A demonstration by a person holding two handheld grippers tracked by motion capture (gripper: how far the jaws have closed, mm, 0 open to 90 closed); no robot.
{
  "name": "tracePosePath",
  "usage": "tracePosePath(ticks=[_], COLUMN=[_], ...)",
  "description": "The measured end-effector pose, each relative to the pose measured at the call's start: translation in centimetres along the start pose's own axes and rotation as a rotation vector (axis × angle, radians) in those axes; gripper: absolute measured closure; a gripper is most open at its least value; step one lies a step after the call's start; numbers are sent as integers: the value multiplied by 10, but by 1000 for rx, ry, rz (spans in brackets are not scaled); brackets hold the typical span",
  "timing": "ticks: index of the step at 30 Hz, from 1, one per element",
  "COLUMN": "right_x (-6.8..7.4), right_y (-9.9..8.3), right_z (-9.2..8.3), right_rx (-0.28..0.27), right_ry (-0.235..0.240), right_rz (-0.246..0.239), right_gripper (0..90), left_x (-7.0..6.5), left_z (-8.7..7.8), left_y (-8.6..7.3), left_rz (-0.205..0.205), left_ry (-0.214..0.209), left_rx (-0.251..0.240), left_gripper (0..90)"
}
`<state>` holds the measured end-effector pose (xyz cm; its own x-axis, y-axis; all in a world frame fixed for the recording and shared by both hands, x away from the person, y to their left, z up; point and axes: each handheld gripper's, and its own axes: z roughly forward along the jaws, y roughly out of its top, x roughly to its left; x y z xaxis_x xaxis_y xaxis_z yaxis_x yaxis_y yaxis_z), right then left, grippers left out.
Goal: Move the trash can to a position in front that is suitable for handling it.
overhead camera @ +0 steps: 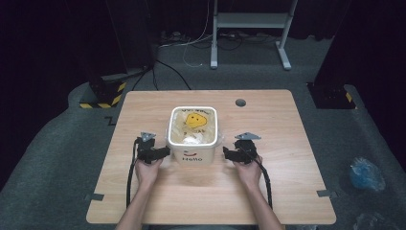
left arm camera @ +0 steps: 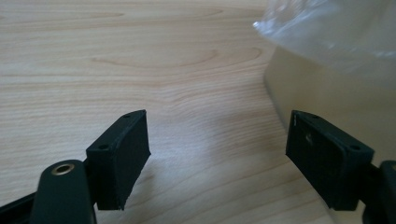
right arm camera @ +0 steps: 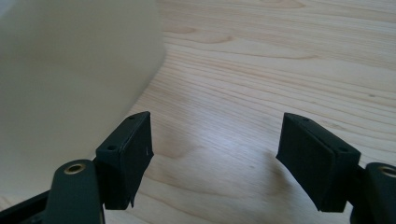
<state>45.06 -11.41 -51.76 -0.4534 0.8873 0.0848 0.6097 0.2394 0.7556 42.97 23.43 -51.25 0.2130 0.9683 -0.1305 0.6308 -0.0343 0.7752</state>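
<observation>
A white square tub [overhead camera: 193, 136] stands upright at the frame's centre, lined with clear plastic, "Hello" printed on its near side.

Wooden table [overhead camera: 287, 143], grey carpet floor [overhead camera: 57, 143], white metal stand [overhead camera: 249, 21], dark surroundings

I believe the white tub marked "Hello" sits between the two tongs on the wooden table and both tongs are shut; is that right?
Not quite: the tongs are open, not shut. The left gripper view shows the left tongs with a wide gap of bare table between the pads, and the right gripper view shows the same for the right tongs. The white tub does sit between them on the wooden table.
</observation>
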Motion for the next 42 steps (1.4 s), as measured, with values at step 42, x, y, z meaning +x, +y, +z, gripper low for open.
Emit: tracePosePath(ticks=[42], right_x=[-8], right_y=[-5], right_z=[-14], right_rx=[-57], right_ry=[47], right_rz=[-27], right_gripper=[294], left_x=[-43], left_z=[13], left_y=[15], left_rz=[55], left_ry=[-63], left_rx=[-4], left_gripper=[245])
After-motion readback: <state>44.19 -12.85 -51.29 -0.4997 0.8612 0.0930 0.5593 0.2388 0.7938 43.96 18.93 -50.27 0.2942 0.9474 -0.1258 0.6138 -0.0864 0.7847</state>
